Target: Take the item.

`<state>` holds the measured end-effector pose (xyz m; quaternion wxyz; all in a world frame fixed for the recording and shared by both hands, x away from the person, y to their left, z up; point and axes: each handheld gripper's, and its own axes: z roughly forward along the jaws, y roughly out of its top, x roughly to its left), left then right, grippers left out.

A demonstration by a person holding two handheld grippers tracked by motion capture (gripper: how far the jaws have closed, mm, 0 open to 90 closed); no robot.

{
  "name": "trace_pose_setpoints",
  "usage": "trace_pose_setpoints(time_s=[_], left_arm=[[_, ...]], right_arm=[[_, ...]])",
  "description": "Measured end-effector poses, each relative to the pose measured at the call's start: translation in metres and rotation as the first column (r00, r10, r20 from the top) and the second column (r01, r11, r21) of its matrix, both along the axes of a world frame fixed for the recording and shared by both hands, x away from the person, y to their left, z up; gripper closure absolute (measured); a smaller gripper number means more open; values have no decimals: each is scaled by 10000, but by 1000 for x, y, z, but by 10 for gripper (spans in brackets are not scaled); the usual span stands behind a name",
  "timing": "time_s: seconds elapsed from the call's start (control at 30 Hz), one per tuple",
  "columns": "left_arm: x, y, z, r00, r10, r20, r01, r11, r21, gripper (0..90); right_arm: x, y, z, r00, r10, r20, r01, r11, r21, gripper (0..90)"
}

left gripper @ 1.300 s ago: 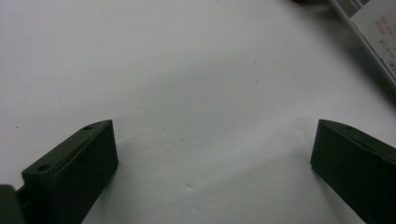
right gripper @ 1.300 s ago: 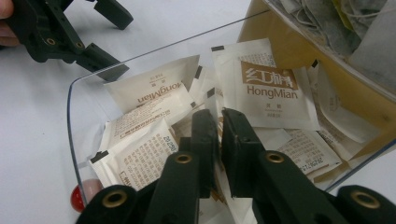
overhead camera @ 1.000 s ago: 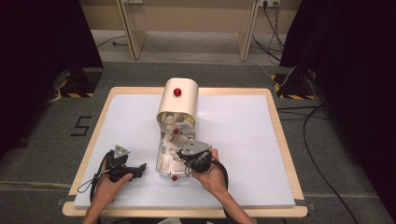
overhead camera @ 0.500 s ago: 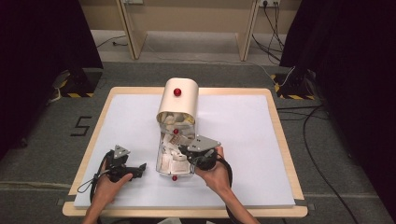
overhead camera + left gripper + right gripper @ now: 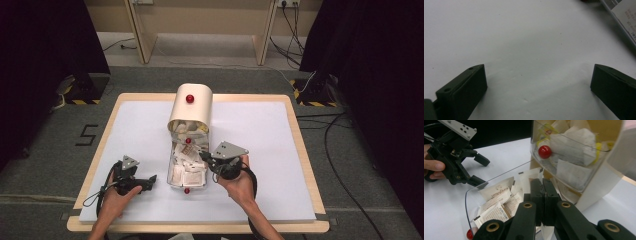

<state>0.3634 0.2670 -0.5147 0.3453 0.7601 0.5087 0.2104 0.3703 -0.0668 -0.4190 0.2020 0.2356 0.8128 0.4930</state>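
High view: a white table [image 5: 280, 150] with a wooden rim carries a cream cabinet [image 5: 191, 107] with a rounded top, and both hands hold their grippers on the near side of it
Cabinet: it stands beyond the two grippers, with a red knob [image 5: 189, 98] on its top face, and its lower front is a clear bin packed with white sachets
Clear drawer [image 5: 187, 167]: it is pulled out toward the person and lies on the table between the two grippers, full of small paper packets [image 5: 499, 200], some of them with printed text
Red knobs on drawer: one sits at the near end [image 5: 186, 190], one at the far end [image 5: 188, 141]
Left gripper [image 5: 145, 183]: held low over the table, just to the left of the drawer, jaws pointing toward the drawer side wall
Left gripper state: the two black jaws stand wide apart, with bare white table between them and nothing inside
Left gripper view: the drawer edge with a printed packet appears ahead at the upper right corner
Right gripper [image 5: 543, 195]: held at the right side of the drawer, tips reaching over its clear rim above the packets
Right gripper state: the jaws are pressed together, pad against pad; I see no packet clearly caught between them
Right gripper view: the left gripper is farther off at the upper left, a hand [image 5: 432, 167] around it, beyond the curved clear wall of the drawer
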Motion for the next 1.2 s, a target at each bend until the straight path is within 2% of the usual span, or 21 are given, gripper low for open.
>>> trace_pose_setpoints(time_s=[0.33, 0.77, 1.1, 1.2], left_arm=[[0, 0, 0, 10000, 0, 2, 0, 10000, -2, 0], [0, 0, 0, 10000, 8, 10, -8, 10000, -1, 0], [0, 0, 0, 10000, -2, 0, 2, 10000, 0, 0], [0, 0, 0, 10000, -15, -8, 15, 10000, 22, 0]], right_arm=[[-2, -15, 10, 9996, -247, 124, 243, 9992, 311, 893], [2, -38, 10, 9965, -827, 82, 823, 9956, 448, 893], [5, -61, 10, 9903, -1389, 35, 1385, 9888, 548, 893], [7, -75, 6, 9846, -1750, 16, 1747, 9837, 413, 893]])
